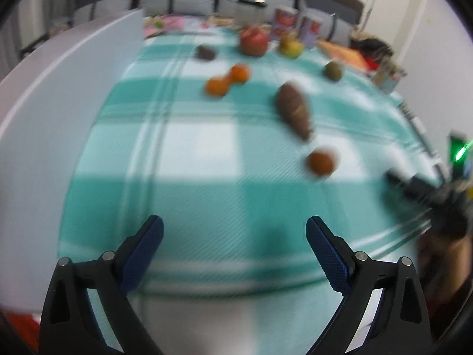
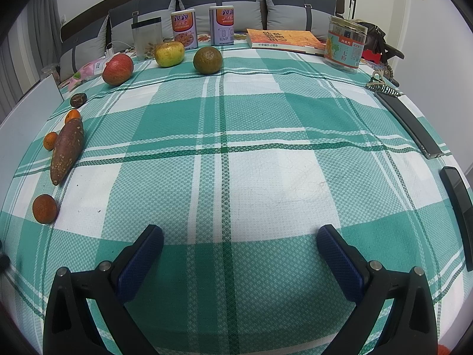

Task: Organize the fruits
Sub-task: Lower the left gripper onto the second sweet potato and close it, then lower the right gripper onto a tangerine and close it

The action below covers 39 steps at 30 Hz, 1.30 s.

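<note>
Fruits lie loose along the checked tablecloth [image 2: 236, 148], small oranges [image 2: 45, 208] flanking a sweet potato [image 2: 66, 151]. Left gripper [image 1: 234, 230] and right gripper [image 2: 240, 238] hover wide apart and empty, probably poised before a first pick.

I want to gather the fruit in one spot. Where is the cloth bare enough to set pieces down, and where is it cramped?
Bare: the wide middle of the checked cloth, from the open right gripper up to the green citrus, and right to the dark flat devices. Crowded: the left edge, where the sweet potato lies among small oranges, and the back row of tins.
</note>
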### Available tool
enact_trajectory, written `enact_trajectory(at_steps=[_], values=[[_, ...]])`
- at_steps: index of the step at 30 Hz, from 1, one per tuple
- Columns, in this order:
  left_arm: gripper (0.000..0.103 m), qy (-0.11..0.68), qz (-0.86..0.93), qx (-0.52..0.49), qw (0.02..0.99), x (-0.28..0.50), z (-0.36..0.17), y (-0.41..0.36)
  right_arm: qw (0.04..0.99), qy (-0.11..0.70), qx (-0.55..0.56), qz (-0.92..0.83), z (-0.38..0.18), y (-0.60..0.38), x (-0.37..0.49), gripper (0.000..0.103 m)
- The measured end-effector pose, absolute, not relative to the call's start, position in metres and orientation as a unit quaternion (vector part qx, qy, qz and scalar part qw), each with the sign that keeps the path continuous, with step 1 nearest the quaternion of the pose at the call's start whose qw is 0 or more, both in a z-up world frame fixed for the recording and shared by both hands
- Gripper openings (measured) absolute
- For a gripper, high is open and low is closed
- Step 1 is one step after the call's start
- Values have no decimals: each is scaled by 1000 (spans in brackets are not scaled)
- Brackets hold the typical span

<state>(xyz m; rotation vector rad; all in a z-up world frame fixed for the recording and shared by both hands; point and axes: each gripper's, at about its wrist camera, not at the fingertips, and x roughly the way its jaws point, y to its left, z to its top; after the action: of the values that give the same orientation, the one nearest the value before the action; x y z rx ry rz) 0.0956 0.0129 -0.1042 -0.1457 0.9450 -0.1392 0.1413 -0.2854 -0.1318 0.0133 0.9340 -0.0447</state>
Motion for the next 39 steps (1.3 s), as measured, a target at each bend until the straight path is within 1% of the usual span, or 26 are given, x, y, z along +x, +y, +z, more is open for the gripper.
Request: enact_trajectory(at_steps=[2, 4, 6, 10, 11, 12, 13, 14, 15, 16, 20, 26, 30, 34, 36, 38, 39], values=[[97, 461, -101, -66, 879, 127, -85, -7, 893, 450, 7, -21, -132, -286, 141, 103], [97, 482, -111, -54, 867, 159, -78, -25, 893, 450, 7, -21, -132, -286, 141, 103], [96, 522, -111, -61, 843, 205, -82, -38, 893, 450, 6, -21, -132, -286, 141, 103], [96, 532, -84, -85, 838, 242, -94, -49, 893, 450, 7, -21, -132, -286, 141, 103], [90, 540, -79, -84, 834, 247, -101, -51, 893, 450, 7, -21, -132, -286, 141, 103], [81, 547, -73, -77, 830, 252, -108, -55, 893, 450, 7, -21, -132, -286, 141, 103], [57, 555, -70, -71, 826, 256, -114, -57, 893, 450, 6, -21, -132, -286, 141, 103], [51, 563, -68, -66, 821, 259, -120, -60, 893, 450, 7, -21, -132, -286, 141, 103], [50, 554, -66, -64, 827, 258, -119, -60, 893, 450, 6, -21, -132, -286, 141, 103], [44, 545, -69, -64, 833, 255, -118, -61, 893, 450, 6, -21, -132, -286, 141, 103], [43, 531, -73, -44, 843, 241, -109, -55, 893, 450, 7, -21, -132, -286, 141, 103], [43, 522, -76, -35, 849, 195, -88, -9, 893, 450, 6, -21, -132, -286, 141, 103], [43, 528, -66, -37, 846, 151, -94, 26, 893, 450, 6, -21, -132, -286, 141, 103], [44, 531, -50, -35, 845, 122, -111, 47, 893, 450, 6, -21, -132, -286, 141, 103], [48, 522, -44, -46, 851, 113, -116, 53, 892, 451, 6, -21, -132, -286, 142, 103], [74, 512, -30, -51, 857, 108, -115, 57, 892, 451, 6, -21, -132, -286, 142, 103], [76, 507, -28, -59, 860, 104, -114, 61, 892, 452, 7, -20, -132, -287, 142, 103]])
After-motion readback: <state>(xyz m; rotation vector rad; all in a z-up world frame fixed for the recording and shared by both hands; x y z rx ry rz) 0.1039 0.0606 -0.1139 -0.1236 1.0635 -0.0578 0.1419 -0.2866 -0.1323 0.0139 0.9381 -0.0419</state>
